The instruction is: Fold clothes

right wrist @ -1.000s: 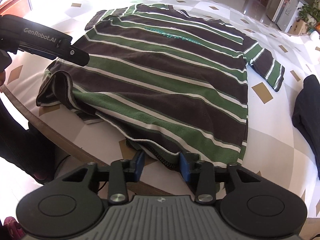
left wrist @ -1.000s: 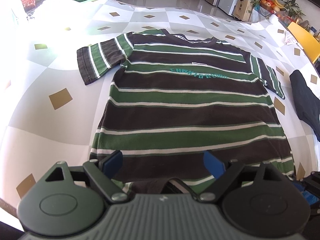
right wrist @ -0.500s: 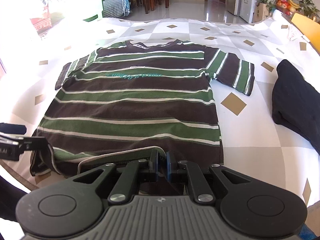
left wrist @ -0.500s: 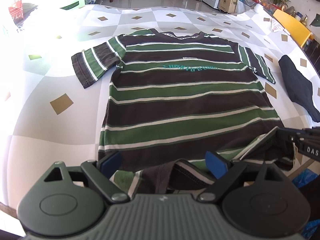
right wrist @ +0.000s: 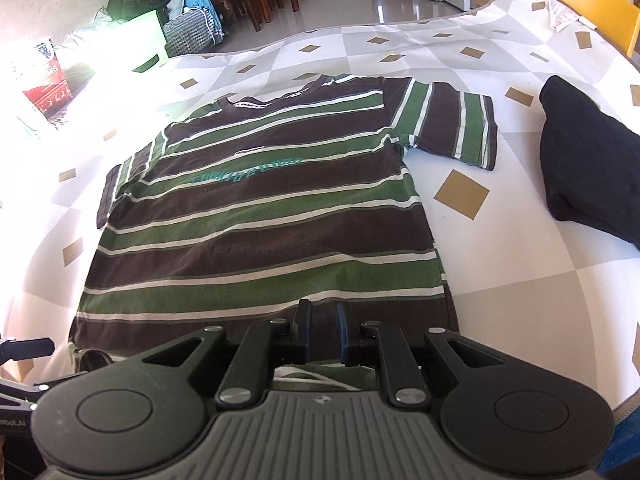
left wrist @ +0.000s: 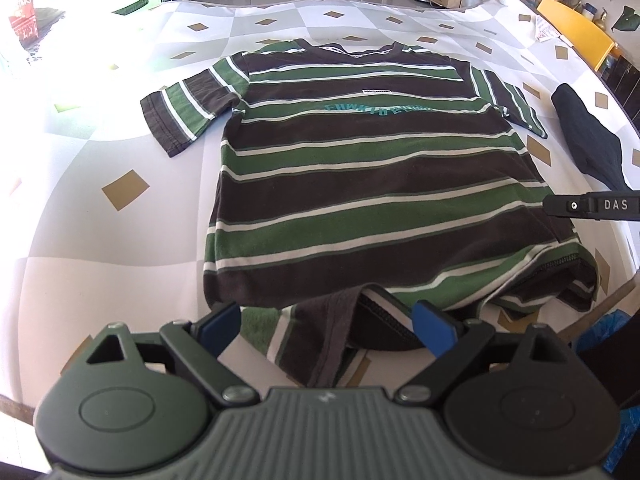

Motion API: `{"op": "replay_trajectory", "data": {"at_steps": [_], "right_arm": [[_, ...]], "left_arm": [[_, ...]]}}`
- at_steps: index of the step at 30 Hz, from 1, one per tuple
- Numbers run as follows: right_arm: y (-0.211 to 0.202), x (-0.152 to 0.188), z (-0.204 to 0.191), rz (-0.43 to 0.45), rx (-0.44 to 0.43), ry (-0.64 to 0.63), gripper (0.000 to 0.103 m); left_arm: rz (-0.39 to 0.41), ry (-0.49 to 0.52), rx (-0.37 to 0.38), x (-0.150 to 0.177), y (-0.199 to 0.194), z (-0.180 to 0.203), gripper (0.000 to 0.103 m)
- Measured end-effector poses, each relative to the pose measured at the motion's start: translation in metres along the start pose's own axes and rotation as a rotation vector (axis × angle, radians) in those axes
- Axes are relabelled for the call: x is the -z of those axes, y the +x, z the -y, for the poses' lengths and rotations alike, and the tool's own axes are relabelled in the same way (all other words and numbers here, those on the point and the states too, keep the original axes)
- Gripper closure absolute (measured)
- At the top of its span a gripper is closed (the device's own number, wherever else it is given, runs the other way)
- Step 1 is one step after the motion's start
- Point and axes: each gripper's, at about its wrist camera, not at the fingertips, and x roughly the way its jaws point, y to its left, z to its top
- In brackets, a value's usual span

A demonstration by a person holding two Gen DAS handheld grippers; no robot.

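Observation:
A brown, green and white striped T-shirt (left wrist: 360,184) lies front up on the checked tablecloth (left wrist: 100,240), collar far, hem near. My left gripper (left wrist: 326,320) stands wide open at the near hem. A rumpled, turned-up piece of hem lies between its blue pads (left wrist: 434,330), and neither pad presses on it. My right gripper (right wrist: 322,320) hovers at the hem on the shirt's right side (right wrist: 260,232). Its jaws are opening with a narrow gap, and brown cloth shows through the gap without being pinched. One finger of the right gripper (left wrist: 592,205) reaches in over the shirt's right edge.
A dark navy garment (right wrist: 592,160) lies in a heap on the table to the right of the shirt. The near table edge (left wrist: 616,296) runs just under the hem. A yellow chair (right wrist: 596,4) stands at the far right, and bags (right wrist: 44,84) sit beyond the far left.
The right gripper swung round from the shirt's lower corner to face the collar, pinched shut, then parted slightly. The hem it had lifted is down again. The hem near the left gripper has become rumpled.

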Motion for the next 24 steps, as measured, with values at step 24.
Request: {"op": "replay_trajectory", "data": {"at_steps": [24], "right_arm": [[-0.008, 0.053, -0.046, -0.108, -0.103, -0.539, 0.050]], "left_arm": [[0.010, -0.117, -0.220, -0.017, 0.021, -0.013, 0.010]]}}
